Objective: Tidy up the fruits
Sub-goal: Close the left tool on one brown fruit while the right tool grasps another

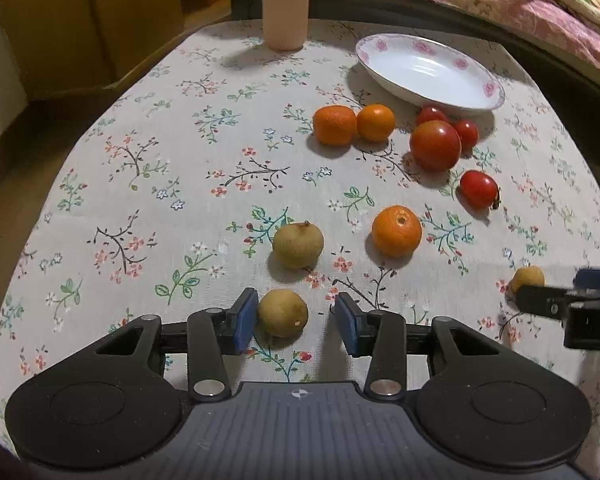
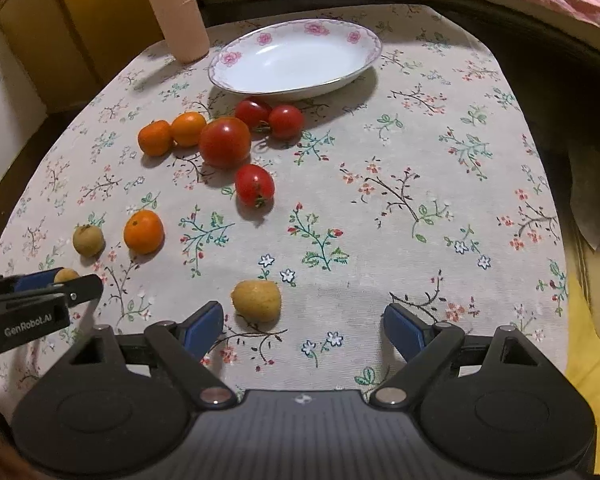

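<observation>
The left gripper (image 1: pixel 296 326), jaws narrow, has a small brown fruit (image 1: pixel 283 313) between them, against the left pad with a gap on the right. The right gripper (image 2: pixel 303 326), jaws wide, has a yellow fruit (image 2: pixel 257 300) just ahead, toward its left finger, near the table's (image 2: pixel 440 128) front edge.

White lettering "GenRobot.AI" stands on the black side of the left tool's (image 2: pixel 40 292) body, seen at the left edge of the right wrist view. In the left wrist view, the black body of the right tool (image 1: pixel 548 296) at the right edge carries white characters cut off by the frame; only a "D" can be made out. No other text, number or label is legible on anything else.
</observation>
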`<action>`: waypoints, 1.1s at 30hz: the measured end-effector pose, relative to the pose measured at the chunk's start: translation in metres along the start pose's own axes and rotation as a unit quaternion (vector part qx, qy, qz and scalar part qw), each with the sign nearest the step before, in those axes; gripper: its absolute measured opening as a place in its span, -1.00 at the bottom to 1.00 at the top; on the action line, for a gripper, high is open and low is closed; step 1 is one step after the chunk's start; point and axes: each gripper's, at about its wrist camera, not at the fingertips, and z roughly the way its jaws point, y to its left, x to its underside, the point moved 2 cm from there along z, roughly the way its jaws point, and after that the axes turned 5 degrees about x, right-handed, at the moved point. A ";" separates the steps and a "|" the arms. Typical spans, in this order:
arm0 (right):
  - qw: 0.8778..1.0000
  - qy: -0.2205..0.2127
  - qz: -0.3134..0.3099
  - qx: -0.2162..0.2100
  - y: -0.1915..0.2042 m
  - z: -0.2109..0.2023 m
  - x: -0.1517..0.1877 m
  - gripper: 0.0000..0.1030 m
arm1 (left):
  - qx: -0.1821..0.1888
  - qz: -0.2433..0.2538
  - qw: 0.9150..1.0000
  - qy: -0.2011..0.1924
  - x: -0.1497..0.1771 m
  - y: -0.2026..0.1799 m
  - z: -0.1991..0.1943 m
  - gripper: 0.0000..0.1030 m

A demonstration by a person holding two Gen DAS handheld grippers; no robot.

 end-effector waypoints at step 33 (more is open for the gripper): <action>0.997 -0.038 -0.071 -0.009 0.011 -0.003 0.005 -0.47 | 0.016 0.011 1.000 0.008 -0.001 -0.007 -0.002 -0.37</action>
